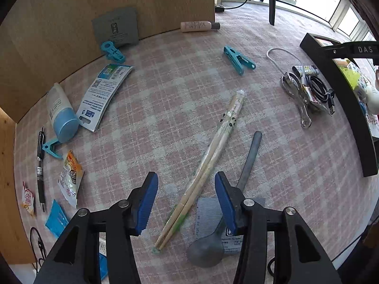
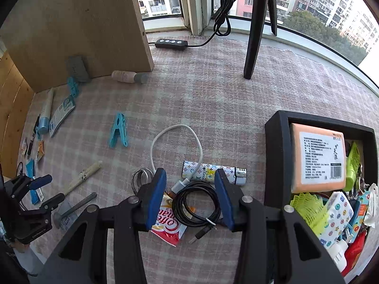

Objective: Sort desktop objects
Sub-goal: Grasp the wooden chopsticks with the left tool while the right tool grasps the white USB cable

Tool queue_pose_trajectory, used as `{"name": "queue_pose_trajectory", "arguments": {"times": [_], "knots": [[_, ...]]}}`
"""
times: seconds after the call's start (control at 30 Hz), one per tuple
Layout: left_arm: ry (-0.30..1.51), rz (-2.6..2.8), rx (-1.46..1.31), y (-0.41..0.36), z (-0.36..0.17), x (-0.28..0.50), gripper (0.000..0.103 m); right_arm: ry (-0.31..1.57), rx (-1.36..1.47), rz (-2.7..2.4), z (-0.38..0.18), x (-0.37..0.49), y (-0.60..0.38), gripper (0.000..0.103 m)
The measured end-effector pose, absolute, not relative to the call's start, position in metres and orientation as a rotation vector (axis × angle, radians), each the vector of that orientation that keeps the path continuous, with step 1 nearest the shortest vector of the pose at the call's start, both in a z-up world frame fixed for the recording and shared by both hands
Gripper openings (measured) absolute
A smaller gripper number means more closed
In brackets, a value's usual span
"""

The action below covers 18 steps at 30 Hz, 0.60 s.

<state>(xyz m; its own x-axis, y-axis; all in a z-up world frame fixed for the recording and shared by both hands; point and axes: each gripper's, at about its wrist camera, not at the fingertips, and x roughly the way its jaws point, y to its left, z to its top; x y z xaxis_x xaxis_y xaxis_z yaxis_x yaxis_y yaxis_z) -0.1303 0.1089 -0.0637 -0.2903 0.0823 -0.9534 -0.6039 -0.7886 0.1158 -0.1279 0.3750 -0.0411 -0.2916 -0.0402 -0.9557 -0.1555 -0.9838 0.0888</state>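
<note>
My left gripper (image 1: 186, 200) is open, its blue pads either side of a wrapped pair of chopsticks (image 1: 208, 163) lying on the checked cloth; a grey spoon (image 1: 248, 163) lies just right of them. My right gripper (image 2: 190, 196) is open above a coiled black cable (image 2: 196, 207), with a patterned tube (image 2: 213, 171), a white cable (image 2: 176, 142), a metal clip (image 2: 139, 177) and a coffee sachet (image 2: 168, 224) close by. The left gripper also shows in the right wrist view (image 2: 45, 190). A black box (image 2: 276, 156) at right holds several sorted items.
Teal clips (image 1: 238, 59) (image 1: 112, 51), a blue-capped bottle (image 1: 60, 114), a pen (image 1: 40, 168), sachets (image 1: 71, 179), a printed packet (image 1: 104, 94) and a pink bottle (image 1: 196, 26) lie on the cloth. A wooden panel (image 1: 71, 23) stands behind. A tripod leg (image 2: 255, 28) stands near the window.
</note>
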Motion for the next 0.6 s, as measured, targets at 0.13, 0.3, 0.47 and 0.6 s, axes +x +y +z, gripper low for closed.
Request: {"name": "queue_pose_trajectory", "arguments": {"times": [0.13, 0.3, 0.47, 0.6], "knots": [[0.711, 2.061, -1.563, 0.119, -0.077, -0.135, 0.04, 0.246, -1.878, 2.425, -0.057, -0.144, 0.378, 0.041], [0.77, 1.996, -1.579, 0.13, -0.079, -0.139, 0.036, 0.263, -1.922, 2.405, -0.068, -0.155, 0.386, 0.039], [0.805, 1.927, -1.588, 0.141, -0.081, -0.137, 0.018, 0.246, -1.979, 2.383, -0.079, -0.162, 0.388, 0.033], [0.766, 1.916, -1.607, 0.142, -0.081, -0.142, 0.016, 0.236, -2.016, 2.369, -0.087, -0.166, 0.385, 0.028]]}}
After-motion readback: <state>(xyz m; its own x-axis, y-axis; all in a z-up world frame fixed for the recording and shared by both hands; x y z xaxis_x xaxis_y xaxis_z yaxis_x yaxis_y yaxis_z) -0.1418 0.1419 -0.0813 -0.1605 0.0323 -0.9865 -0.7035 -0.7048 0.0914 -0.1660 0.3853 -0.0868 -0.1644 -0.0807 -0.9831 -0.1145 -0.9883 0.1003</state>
